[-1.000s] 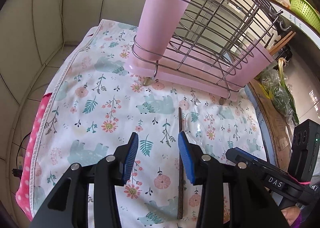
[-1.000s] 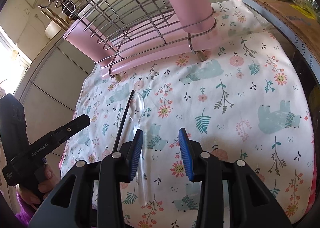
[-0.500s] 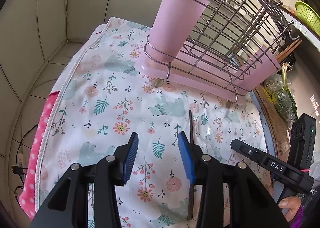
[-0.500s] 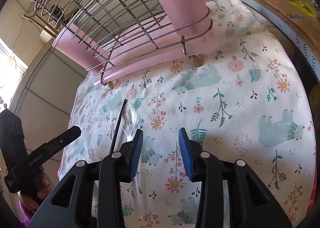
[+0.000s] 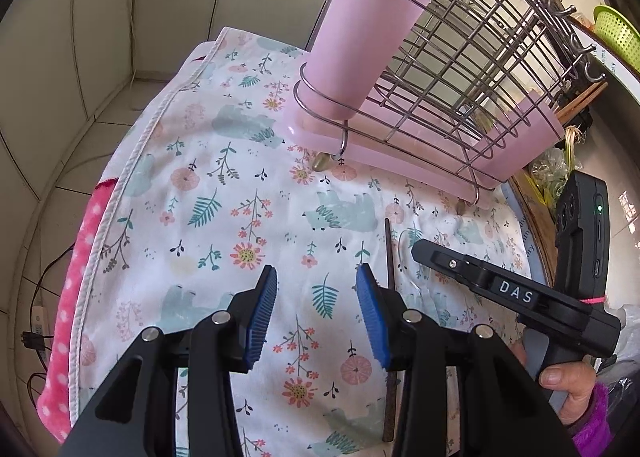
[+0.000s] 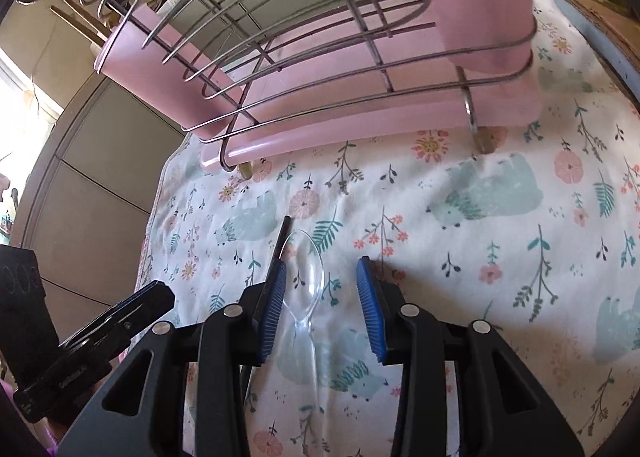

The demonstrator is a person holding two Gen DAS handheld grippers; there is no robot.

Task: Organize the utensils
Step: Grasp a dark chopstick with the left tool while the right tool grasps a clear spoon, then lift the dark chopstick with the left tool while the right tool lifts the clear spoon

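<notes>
A clear plastic spoon (image 6: 306,269) lies on the floral cloth (image 6: 460,241) with its bowl toward the rack. My right gripper (image 6: 322,309) stands open around it, the spoon nearer the left pad, neither pad pressing on it. A dark chopstick (image 6: 281,243) lies just left of the spoon and runs under that left finger; in the left wrist view the chopstick (image 5: 389,257) passes beside my right finger. My left gripper (image 5: 316,317) hangs open above the cloth with nothing between its fingers. The right gripper (image 5: 480,281) shows at its right.
A wire dish rack (image 5: 460,57) on a pink tray stands at the back, with a pink cup (image 5: 356,45) holding utensils at one end and another with wooden chopsticks at the other. A pink dotted towel (image 5: 76,281) edges the cloth. A cardboard box (image 6: 600,13) borders the right.
My right gripper has slid leftward and closer to the cloth, so the clear spoon now lies between its fingers. In the left wrist view it has come further in.
</notes>
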